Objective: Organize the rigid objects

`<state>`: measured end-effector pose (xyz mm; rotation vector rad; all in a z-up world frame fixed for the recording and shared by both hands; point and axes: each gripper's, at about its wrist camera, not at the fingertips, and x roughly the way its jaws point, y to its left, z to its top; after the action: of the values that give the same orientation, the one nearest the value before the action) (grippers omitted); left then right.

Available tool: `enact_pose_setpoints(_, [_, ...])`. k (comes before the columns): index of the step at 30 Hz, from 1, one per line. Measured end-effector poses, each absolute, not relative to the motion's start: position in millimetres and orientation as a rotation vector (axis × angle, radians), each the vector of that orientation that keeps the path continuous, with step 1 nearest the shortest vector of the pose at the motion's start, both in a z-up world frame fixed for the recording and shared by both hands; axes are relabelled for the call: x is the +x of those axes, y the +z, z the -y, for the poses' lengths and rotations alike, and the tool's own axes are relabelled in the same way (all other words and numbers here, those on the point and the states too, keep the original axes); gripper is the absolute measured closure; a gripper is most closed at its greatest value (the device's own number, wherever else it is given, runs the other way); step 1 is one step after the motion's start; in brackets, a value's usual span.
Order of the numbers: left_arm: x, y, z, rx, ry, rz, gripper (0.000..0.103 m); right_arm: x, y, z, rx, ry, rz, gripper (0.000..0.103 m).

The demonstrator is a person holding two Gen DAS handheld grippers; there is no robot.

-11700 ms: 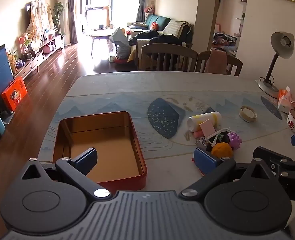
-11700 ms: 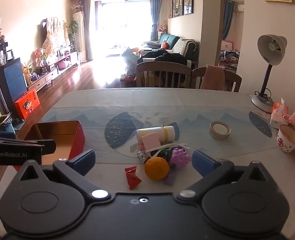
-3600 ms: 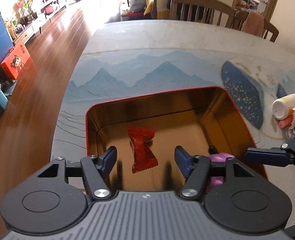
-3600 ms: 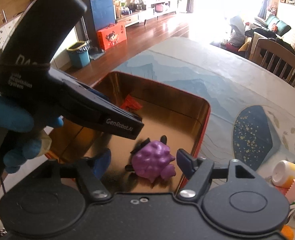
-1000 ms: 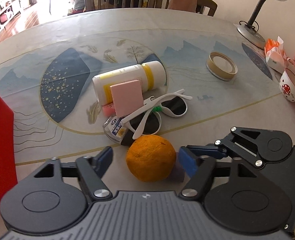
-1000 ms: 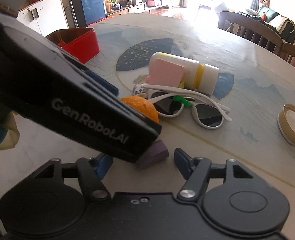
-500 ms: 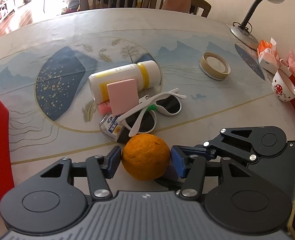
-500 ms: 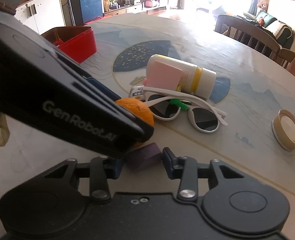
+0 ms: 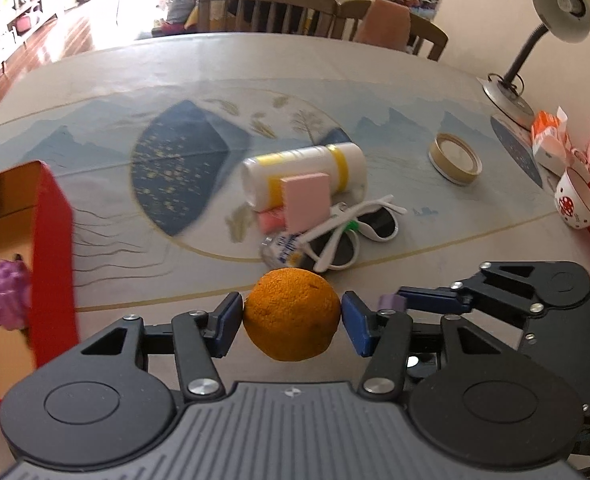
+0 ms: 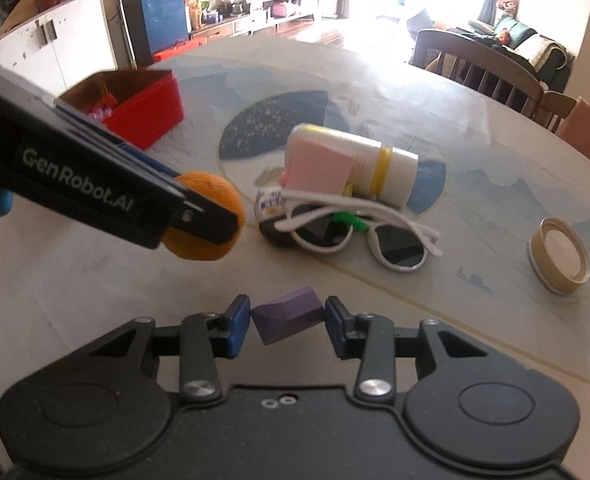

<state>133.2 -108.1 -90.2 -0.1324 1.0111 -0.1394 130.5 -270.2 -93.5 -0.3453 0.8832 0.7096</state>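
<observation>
Left claw [image 9: 292, 317]: I've clamped the orange [image 9: 291, 314], lifted for the red tin [image 9: 51, 240] at nine o'clock.
Right claw [image 10: 288, 326]: pinching the purple block [image 10: 287, 314], just above the worktop [image 10: 475, 184].

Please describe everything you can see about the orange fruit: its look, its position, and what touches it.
The orange is a round fruit with dimpled, matte peel in deep orange and a few small dark marks. It sits between the blue pads of the left gripper, which press on its two sides. In the right wrist view it appears lifted clear of the table, with its shadow below. It hangs in front of the white sunglasses, not touching them.
</observation>
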Motion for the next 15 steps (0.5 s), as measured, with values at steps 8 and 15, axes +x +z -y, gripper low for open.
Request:
enact_pose_setpoints(8, [122, -70, 74, -0.157, -0.086, -0.983, 0.049, 125, -60, 260, -0.294, 0.702, -0.827, 0.063])
enact_pose_setpoints(15, [110, -56, 39, -0.186, -0.061, -0.966, 0.049, 123, -39, 231, -0.260, 0.718, -0.811, 0.063])
